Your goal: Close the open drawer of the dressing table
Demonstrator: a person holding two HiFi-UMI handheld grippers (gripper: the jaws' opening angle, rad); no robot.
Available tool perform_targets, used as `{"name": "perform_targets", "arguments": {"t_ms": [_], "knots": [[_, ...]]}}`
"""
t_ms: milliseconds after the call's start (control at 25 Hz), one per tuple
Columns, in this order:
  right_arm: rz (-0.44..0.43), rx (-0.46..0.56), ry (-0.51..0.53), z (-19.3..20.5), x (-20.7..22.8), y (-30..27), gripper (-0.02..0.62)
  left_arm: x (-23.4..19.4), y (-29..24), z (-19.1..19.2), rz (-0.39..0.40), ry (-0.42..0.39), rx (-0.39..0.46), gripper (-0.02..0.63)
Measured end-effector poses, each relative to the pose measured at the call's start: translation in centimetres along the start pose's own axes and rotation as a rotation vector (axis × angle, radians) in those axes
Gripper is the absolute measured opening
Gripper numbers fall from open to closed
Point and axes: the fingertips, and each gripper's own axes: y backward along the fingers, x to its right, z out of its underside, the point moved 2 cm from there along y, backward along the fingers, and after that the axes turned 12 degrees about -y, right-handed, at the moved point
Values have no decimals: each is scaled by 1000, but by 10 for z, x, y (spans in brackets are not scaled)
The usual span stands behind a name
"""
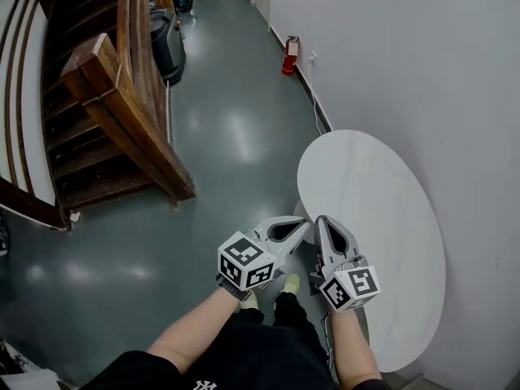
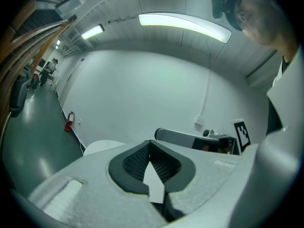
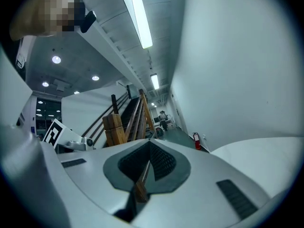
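Judging progress is hard: the white round counter (image 1: 382, 210), likely the dressing table's top, stands against the wall at right, yet no view shows its drawer, so open or closed cannot be told. The wooden staircase (image 1: 122, 120) rises well apart at left, with a black bin (image 1: 166, 43) beyond it. The left gripper (image 1: 302, 224) and right gripper (image 1: 323, 224) sit side by side near the counter's edge, jaws pressed together, holding nothing. A red fire extinguisher (image 1: 290, 55) stands far off; nothing seems to block the way.
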Motion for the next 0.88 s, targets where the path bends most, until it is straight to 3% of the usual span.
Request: {"name": "perform_targets", "arguments": {"t_ms": [320, 880], "knots": [[-22, 38, 28, -17, -23, 1, 15, 4, 17, -31, -41, -95, 33, 10], [-42, 40, 51, -12, -35, -6, 14, -4, 28, -29, -69, -102, 45, 9]]}}
